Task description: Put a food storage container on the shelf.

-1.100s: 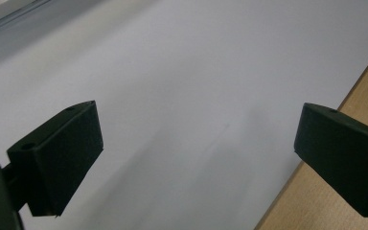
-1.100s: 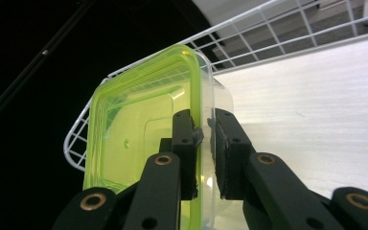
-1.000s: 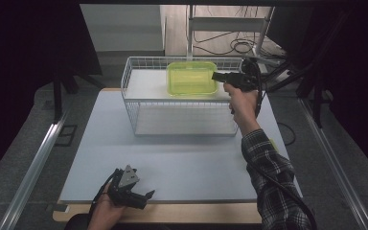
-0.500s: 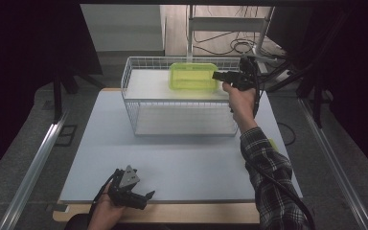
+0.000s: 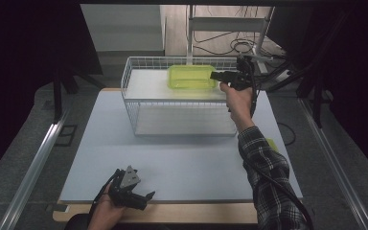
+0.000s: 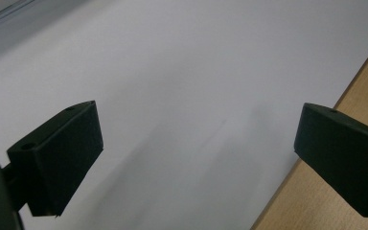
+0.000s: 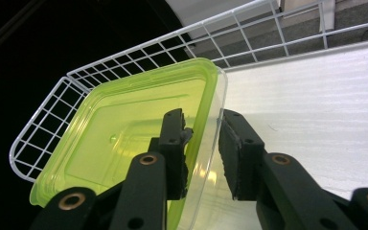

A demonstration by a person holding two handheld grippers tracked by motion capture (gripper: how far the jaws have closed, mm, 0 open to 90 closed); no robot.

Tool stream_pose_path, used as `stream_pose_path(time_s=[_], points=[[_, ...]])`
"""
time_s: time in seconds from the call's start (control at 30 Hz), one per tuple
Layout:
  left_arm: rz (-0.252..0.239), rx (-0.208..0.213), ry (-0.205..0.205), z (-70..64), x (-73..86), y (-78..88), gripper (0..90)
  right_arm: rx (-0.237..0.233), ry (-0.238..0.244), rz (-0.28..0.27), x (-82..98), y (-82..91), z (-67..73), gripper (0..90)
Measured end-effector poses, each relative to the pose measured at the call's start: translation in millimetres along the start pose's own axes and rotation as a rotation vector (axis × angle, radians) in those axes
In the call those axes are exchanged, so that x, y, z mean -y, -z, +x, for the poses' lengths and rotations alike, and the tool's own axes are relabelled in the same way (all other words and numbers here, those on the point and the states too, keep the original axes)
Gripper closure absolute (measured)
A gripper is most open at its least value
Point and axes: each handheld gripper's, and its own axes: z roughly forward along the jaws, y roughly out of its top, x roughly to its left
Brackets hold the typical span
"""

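Note:
A clear yellow-green plastic container point(image 5: 191, 76) lies on the white upper shelf of a wire basket rack point(image 5: 124, 81). My right gripper point(image 5: 215, 75) reaches in from the right and straddles the container's right wall. In the right gripper view, one jaw is inside the container point(image 7: 124, 129) and the other outside. The jaws of the right gripper point(image 7: 202, 117) have just been opening, and the pads stand slightly off the wall. My left gripper point(image 5: 146, 199) rests low at the table's front edge. In its own view the left gripper point(image 6: 196, 139) is open with nothing between its jaws.
The white wire rim point(image 7: 48, 124) rises around the shelf, close behind the container. A white mat point(image 5: 172, 158) covers the table, with a wooden strip point(image 6: 316, 201) at its front edge. Cables and stands crowd the floor behind the rack.
The container looks flatter on the shelf than a second ago. The right hand has barely shifted. The left hand has not moved.

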Motion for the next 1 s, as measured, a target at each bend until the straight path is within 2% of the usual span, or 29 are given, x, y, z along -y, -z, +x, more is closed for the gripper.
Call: stream_pose_path(time_s=[0.2,0.33,0.57,0.7,1.0], points=[[0.000,-0.001,-0.001,-0.2,0.0,0.0,2.5,0.006,0.007,0.009,-0.2,-1.4,0.7,64.0],[0.000,-0.001,-0.001,-0.2,0.0,0.1,2.4,0.000,0.024,0.011,-1.2,1.2,2.5,53.7],[-0.006,-0.003,0.000,0.1,-0.3,0.9,2.4,-0.019,0.054,0.025,-1.4,8.5,5.0,43.4],[-0.033,0.021,0.017,1.6,-0.5,3.2,2.1,-0.028,0.088,0.027,-0.4,17.7,7.1,37.0],[-0.046,0.044,0.053,2.8,-0.4,3.5,1.8,-0.032,0.161,0.032,9.2,33.0,5.5,30.6]])
